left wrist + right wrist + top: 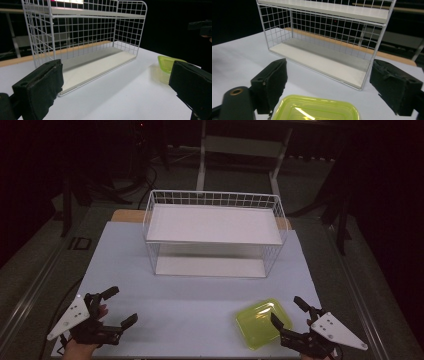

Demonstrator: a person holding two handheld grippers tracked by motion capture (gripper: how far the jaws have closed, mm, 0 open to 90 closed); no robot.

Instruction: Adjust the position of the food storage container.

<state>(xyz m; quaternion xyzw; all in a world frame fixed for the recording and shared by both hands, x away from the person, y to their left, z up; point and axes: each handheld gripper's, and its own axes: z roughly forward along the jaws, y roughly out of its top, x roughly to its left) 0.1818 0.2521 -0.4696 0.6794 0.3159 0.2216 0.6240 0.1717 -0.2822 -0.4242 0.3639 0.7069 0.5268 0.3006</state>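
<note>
A shallow yellow-green plastic container [260, 322] lies on the pale table [190, 300] near the front right. My right gripper [286, 310] is open just behind its right edge, one jaw over the container's rim and nothing pinched. In the right gripper view the container [317, 110] sits low between the spread jaws of that gripper [332, 86]. At the front left, my left gripper [121, 305] is open and empty, held by a hand. The left gripper view has its jaws [116, 87] wide apart, the container [167, 63] off to the right, and the other gripper [202, 26] at the top right.
A white wire rack [215, 222] with two flat shelves stands at the table's middle back, its open side facing me; it rises ahead in the left gripper view [82, 30] and the right gripper view [324, 25]. A strip of bare table separates it from both grippers. The surroundings are dark.
</note>
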